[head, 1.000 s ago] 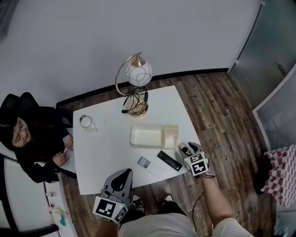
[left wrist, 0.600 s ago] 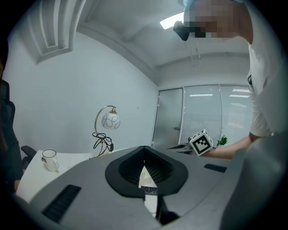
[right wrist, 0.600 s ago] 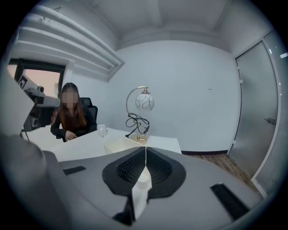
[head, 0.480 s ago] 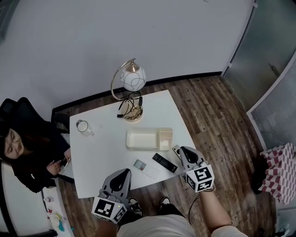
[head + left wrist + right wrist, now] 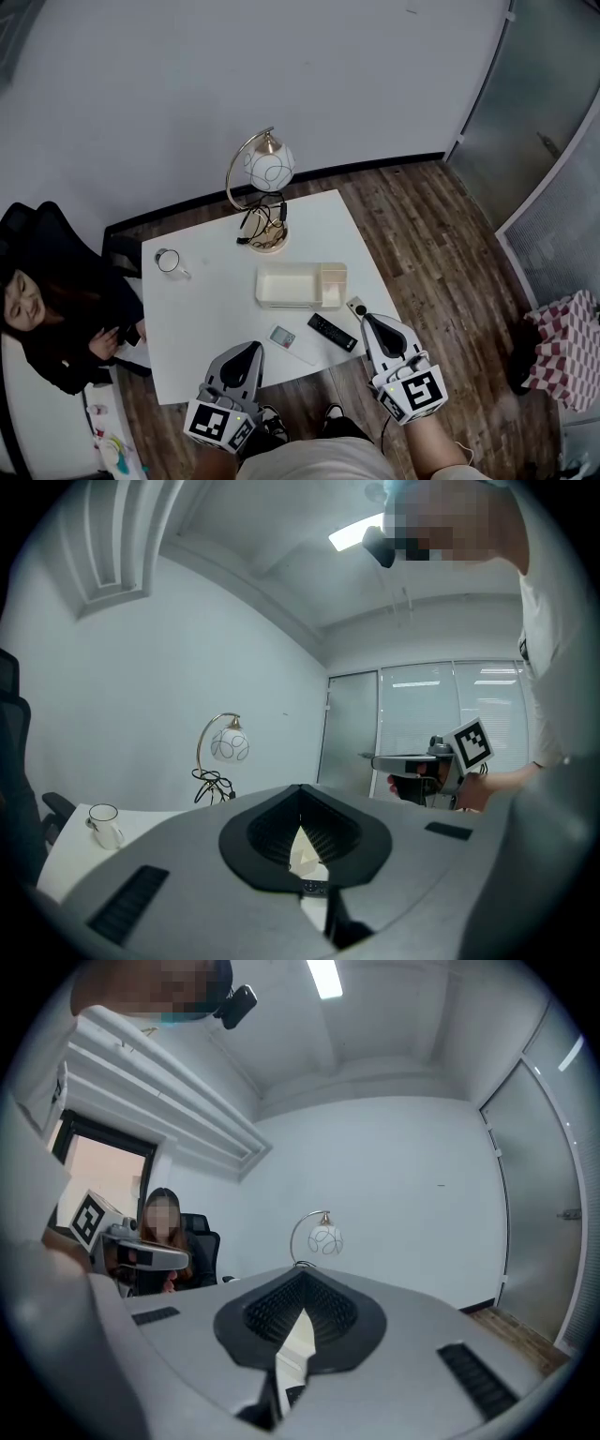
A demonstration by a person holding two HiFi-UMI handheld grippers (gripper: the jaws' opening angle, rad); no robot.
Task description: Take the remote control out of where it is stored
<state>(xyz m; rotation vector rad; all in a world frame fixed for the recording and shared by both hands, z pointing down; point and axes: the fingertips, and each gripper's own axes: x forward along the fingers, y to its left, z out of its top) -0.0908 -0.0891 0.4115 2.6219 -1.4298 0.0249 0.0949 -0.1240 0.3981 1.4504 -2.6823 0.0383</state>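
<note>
Black remote control [image 5: 333,332] is a slim dark bar; any print on it is too small to read. It lies flat on the white worktop [image 5: 206,309] near the front edge, toward the right corner, just in front of the cream box [image 5: 300,284], with a white remote [image 5: 290,341] beside it. The left gripper [image 5: 250,350] and right gripper [image 5: 372,324] hover by that front edge, both with jaws pressed together on nothing.

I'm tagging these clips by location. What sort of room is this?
Probably an office or meeting room: a white table with a desk lamp, a black office chair, and frosted glass partitions.
</note>
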